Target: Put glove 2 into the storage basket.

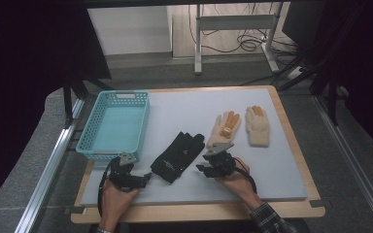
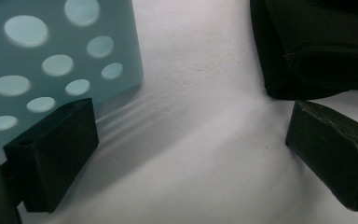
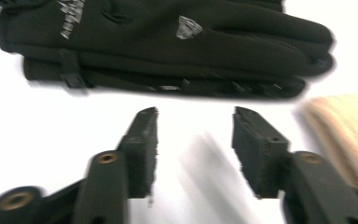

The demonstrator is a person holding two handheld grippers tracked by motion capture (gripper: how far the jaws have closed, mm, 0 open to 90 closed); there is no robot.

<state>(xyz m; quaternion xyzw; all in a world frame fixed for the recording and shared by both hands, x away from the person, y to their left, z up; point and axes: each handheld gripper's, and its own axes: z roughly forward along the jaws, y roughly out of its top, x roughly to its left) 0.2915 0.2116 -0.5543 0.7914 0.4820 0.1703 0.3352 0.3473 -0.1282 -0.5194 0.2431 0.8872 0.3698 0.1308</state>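
Note:
A pair of black gloves [image 1: 177, 156] lies stacked on the white mat, between my two grippers. In the right gripper view the black gloves [image 3: 168, 46] lie just beyond the jaws, which stand apart with only bare mat between them. My right gripper [image 1: 205, 167] sits just right of the gloves, open. My left gripper [image 1: 145, 178] rests low on the mat near the front edge, open, with the gloves' cuff [image 2: 317, 51] at its upper right and nothing between its jaws. Two cream knit gloves with orange fingertips [image 1: 225, 128] [image 1: 258, 125] lie side by side farther right.
A turquoise perforated basket [image 1: 114, 124] stands at the left of the table; its wall [image 2: 37, 70] is close to my left gripper's jaw. The mat lies on a wooden board [image 1: 199, 211]. Metal rails run along both sides, and a desk frame stands behind.

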